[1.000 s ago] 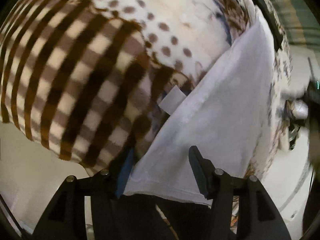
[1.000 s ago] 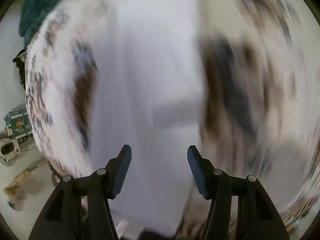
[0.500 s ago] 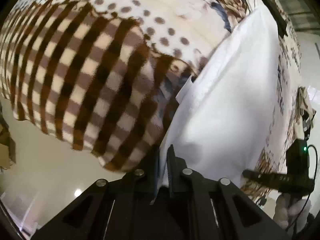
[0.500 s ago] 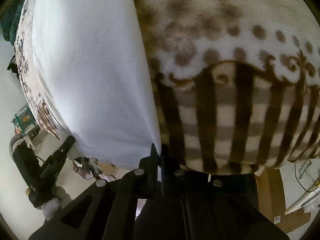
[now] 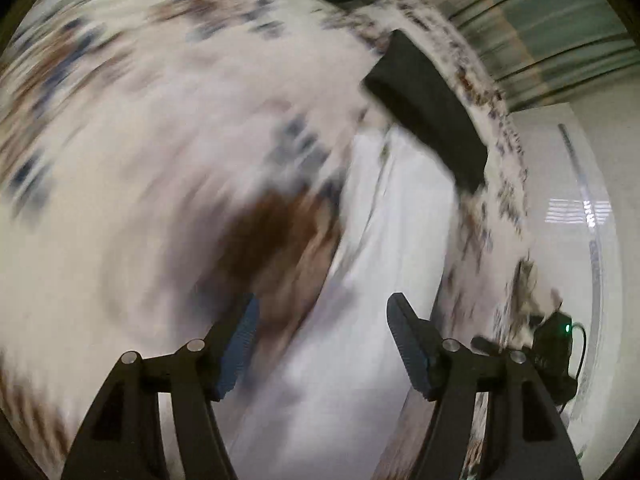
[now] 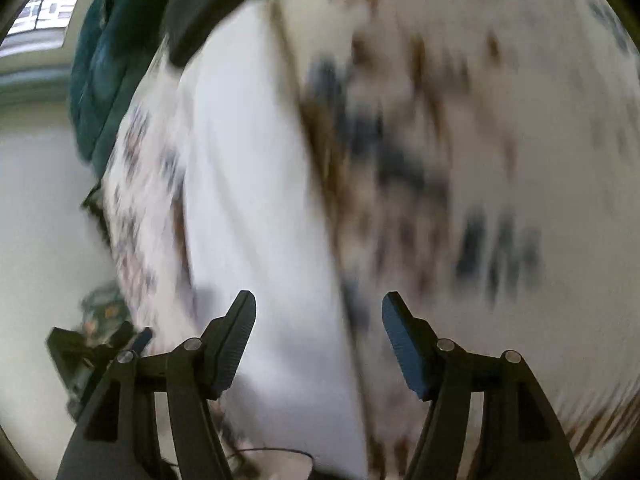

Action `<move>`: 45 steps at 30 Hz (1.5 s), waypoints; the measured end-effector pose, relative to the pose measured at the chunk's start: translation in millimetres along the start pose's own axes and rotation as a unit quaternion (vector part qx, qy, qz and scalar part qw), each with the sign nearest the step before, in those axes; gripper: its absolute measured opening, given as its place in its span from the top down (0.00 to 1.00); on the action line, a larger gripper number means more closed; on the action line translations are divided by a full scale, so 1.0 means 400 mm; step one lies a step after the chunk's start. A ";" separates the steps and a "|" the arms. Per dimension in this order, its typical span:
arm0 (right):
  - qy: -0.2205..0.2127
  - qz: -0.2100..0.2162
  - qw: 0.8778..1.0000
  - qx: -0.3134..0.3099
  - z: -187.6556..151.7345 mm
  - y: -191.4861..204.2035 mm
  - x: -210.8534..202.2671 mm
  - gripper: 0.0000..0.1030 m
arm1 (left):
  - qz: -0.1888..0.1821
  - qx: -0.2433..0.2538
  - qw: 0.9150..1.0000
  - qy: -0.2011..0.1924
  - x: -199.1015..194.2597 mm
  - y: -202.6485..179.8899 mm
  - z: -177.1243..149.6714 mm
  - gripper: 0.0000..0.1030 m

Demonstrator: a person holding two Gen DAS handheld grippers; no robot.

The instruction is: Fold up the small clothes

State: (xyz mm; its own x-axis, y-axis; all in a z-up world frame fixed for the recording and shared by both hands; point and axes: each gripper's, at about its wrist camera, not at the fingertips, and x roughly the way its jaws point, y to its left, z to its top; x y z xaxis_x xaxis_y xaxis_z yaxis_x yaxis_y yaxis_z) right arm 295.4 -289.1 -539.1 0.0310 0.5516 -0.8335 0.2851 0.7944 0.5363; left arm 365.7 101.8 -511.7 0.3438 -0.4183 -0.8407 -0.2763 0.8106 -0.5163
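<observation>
A white garment (image 5: 392, 248) lies flat on a patterned cream, brown and blue blanket (image 5: 120, 140). My left gripper (image 5: 322, 340) is open and empty just above the garment's near part. In the right wrist view the same white garment (image 6: 248, 208) lies in a long strip, and my right gripper (image 6: 318, 336) is open and empty over its near right edge. Both views are blurred by motion.
A folded black cloth (image 5: 428, 112) lies at the garment's far end and also shows in the right wrist view (image 6: 216, 4). A teal cloth pile (image 6: 100, 80) sits at the far edge. The other gripper's body (image 5: 556, 352) shows past the blanket's edge.
Both grippers were shut on the white garment's edge half a second ago. Now both are open and have let it go, and both have swung over the blanket.
</observation>
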 end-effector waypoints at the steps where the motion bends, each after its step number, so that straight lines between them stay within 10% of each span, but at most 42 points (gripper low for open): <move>1: -0.009 0.001 1.000 -0.001 0.056 0.012 0.000 0.34 | -0.008 0.006 1.000 0.000 0.027 -0.012 0.042 0.38; 9: -0.047 -0.002 0.998 0.038 0.428 0.046 0.091 0.34 | 0.019 0.115 0.991 0.061 0.358 -0.170 0.308 0.41; 10: -0.048 -0.003 0.998 0.041 0.447 0.052 0.111 0.34 | 0.023 0.122 0.990 0.061 0.377 -0.178 0.315 0.57; 11: -0.048 -0.003 0.998 0.041 0.447 0.052 0.111 0.34 | 0.020 0.135 0.989 0.053 0.385 -0.188 0.321 0.95; 12: -0.049 -0.005 0.998 0.042 0.470 0.056 0.125 0.34 | 0.020 0.142 0.988 0.054 0.383 -0.194 0.323 0.97; 20: -0.048 -0.020 0.998 0.034 0.549 0.094 0.199 0.34 | -0.023 0.124 0.992 0.015 0.258 -0.162 0.323 0.97; 27: -0.042 -0.024 0.999 0.018 0.556 0.118 0.248 0.34 | -0.035 0.042 0.996 0.074 0.367 -0.067 0.369 0.93; 32: -0.034 -0.001 0.999 0.003 0.579 0.136 0.269 0.31 | -0.072 0.000 0.996 0.044 0.311 -0.013 0.352 0.36; 39: -0.001 0.070 0.997 -0.023 0.624 0.151 0.322 0.30 | -0.078 0.025 0.994 0.067 0.383 -0.029 0.326 0.38; 40: 0.003 0.081 0.996 -0.024 0.631 0.156 0.332 0.30 | -0.074 0.035 0.995 0.058 0.383 -0.044 0.330 0.45; 41: 0.003 0.087 0.996 -0.021 0.636 0.161 0.340 0.30 | -0.074 0.051 0.995 0.053 0.382 -0.064 0.336 0.81; 43: -0.004 0.103 0.994 -0.027 0.645 0.177 0.350 0.45 | -0.078 0.077 0.992 0.065 0.394 -0.102 0.344 0.94; 44: -0.008 0.103 0.994 -0.033 0.647 0.187 0.349 0.77 | -0.077 0.089 0.991 0.061 0.393 -0.113 0.343 0.94; 45: -0.007 0.101 0.994 -0.035 0.648 0.195 0.353 0.88 | -0.074 0.101 0.990 0.059 0.386 -0.126 0.341 0.95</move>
State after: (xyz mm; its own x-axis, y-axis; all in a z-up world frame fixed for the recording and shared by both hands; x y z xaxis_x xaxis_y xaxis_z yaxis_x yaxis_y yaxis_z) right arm 570.5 -215.0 -649.4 0.0937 0.6993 -0.7087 0.2038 0.6833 0.7012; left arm 555.0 52.2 -593.4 0.2568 -0.5744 -0.7772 -0.0420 0.7968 -0.6028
